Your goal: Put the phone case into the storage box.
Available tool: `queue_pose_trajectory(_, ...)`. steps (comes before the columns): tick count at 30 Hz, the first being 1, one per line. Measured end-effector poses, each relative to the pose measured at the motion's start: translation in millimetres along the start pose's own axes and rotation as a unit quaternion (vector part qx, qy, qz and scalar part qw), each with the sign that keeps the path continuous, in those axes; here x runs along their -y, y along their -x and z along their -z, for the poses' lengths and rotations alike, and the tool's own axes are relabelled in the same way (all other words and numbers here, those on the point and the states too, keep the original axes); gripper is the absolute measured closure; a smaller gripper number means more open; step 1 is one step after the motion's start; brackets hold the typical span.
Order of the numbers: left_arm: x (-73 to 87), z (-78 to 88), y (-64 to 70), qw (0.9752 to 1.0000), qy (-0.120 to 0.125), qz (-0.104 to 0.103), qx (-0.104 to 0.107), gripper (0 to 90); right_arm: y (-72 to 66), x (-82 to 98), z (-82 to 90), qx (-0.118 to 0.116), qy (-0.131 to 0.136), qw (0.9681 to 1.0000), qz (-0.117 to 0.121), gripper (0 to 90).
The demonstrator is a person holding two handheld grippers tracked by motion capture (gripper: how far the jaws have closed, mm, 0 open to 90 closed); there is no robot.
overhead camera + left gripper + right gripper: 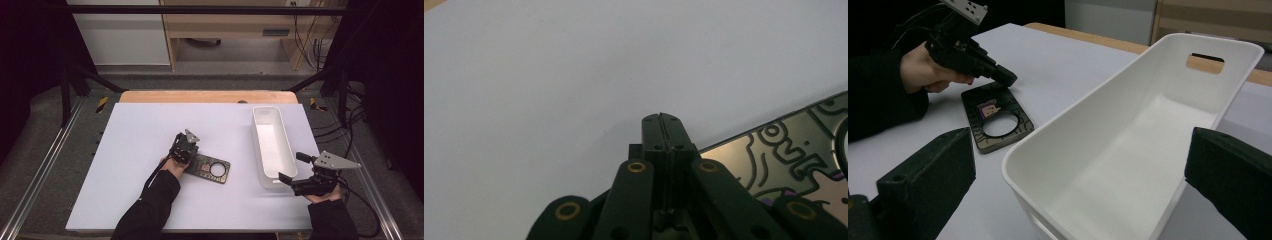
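Plate, one: flat dark rectangular plate (207, 168) lying on the white table sheet (140, 140), near-centre, with a round hole toward its right end and thin line patterns over a glossy face. Left gripper (186, 141) sits at the plate's far-left corner; whether it touches is unclear from above. Its jaws are pressed fully together with nothing between them, and the tip rests at or just off the plate's edge.

Bin, one: long white plastic bin (261, 150), smooth, rounded corners, thin walls, standing right of the plate and well apart from it, long axis running near to far. Right gripper (292, 172) waits at the bin's near end, jaws spread wide on either side of that end, gripping nothing.

Left gripper view adds what the high view lacks: the plate (794, 155) carries outlined cartoon lettering and small purple marks, and the sheet there is matte and plain. Right gripper view shows the bin (1168, 90) is hollow and bare inside, with a slot handle cut through its far wall, and a purple-pink patch beside the plate's (998, 122) hole; the left gripper (1005, 78) angles down to the plate's far end.

Count: two grippers, one plate, one bin, one wooden table edge (200, 96) at the far side.
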State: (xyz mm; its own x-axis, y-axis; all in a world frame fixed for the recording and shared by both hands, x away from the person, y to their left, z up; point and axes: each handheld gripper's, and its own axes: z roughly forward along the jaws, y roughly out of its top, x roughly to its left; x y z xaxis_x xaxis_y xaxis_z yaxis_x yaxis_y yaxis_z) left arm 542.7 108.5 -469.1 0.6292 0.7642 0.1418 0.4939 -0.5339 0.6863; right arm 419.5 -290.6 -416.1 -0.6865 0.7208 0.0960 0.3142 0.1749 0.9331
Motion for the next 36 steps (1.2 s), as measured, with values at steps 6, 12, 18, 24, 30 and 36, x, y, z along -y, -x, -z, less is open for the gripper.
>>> queue_pose_trajectory(6,4.6,5.6,4.5,1.0,-0.002,-0.001,-0.004,89.1,-0.1,-0.3,0.3,-0.001,0.001,1.0,0.001,0.3)
queue_pose_trajectory(12,10.3,13.4,10.3,0.9999,-0.009,-0.005,-0.008,89.1,-0.6,-0.7,0.3,-0.002,0.001,1.0,0.003,0.3)
queue_pose_trajectory(18,17.0,20.0,13.6,0.9999,-0.007,0.002,-0.011,89.1,-1.7,-1.2,-0.4,-0.003,0.002,1.0,0.003,0.3)
queue_pose_trajectory(24,20.5,23.1,13.3,1.0,-0.004,-0.001,-0.004,89.0,-2.0,-1.1,-0.8,-0.005,0.001,1.0,0.004,0.4)
queue_pose_trajectory(30,18.8,30.4,8.9,0.9995,0.021,-0.016,0.018,88.8,-2.0,-1.2,-0.5,-0.006,0.002,1.0,0.004,0.3)
queue_pose_trajectory(36,11.6,45.4,4.9,0.9976,0.037,-0.044,0.039,82.4,-2.2,-1.2,-0.6,-0.006,0.002,1.0,0.005,0.4)
